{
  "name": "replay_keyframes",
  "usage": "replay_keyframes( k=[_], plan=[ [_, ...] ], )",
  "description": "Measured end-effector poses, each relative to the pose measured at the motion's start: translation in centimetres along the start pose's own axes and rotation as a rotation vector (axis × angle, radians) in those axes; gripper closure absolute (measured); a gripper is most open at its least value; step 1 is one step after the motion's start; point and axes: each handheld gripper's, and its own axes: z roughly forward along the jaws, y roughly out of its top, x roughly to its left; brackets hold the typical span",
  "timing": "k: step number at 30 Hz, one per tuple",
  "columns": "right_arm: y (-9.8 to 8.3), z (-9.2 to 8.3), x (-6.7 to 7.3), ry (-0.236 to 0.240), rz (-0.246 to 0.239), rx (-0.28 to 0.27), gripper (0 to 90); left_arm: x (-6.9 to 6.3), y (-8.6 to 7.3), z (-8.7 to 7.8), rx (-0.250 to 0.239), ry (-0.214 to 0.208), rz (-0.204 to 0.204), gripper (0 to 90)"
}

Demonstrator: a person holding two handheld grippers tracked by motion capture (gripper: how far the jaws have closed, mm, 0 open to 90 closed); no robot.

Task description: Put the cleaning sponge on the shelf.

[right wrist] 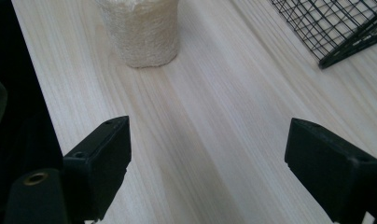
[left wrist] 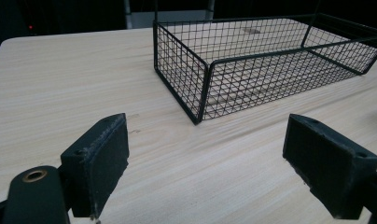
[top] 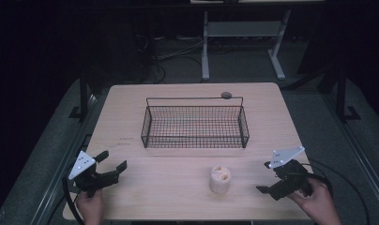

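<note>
Your left tool (top: pixel 113 163) rests wide open and empty. The wire basket (top: pixel 195 139) sits mid-counter (top: pixel 131 103); the pale cup (top: pixel 220 179) stands before it. Your right tool (top: pixel 264 177), wide open and empty, should probably straddle the cup squarely before closing.

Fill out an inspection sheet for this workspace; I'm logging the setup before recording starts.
Surface: wooden table, pale, flat, no spills seen.
Job's things: wire basket at mid-table, nothing inside; pale cylinder standing upright in front of it, apart from it.
Clutter: small round grey thing at the basket's far rim; what it is cannot be told.
Grippers: left hand-held gripper open, holding nothing, near the front left edge; right hand-held gripper open, holding nothing, to the right of the cylinder.
Cables: one trails from each gripper; more lie on the floor behind.
Surroundings: dark room, white table frame beyond.
</note>
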Motion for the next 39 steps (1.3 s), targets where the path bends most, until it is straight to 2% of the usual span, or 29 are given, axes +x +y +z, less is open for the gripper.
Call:
replay_keyframes(
  k=[16, 27, 39],
  plan=[
    [3.3, 0.6, 0.1, 0.033, -0.086, 0.06, 14.0, 0.0, 0.0, 0.1, 0.001, -0.005, -0.003, 13.8],
    [6.8, 2.1, 0.8, 0.081, -0.161, 0.1, 14.0, 0.2, 0.0, 0.0, -0.005, -0.006, -0.014, 13.8],
    [9.1, 3.4, 1.7, 0.127, -0.219, 0.128, 14.1, 0.3, -0.1, 0.0, -0.01, -0.006, -0.02, 13.8]
  ],
)
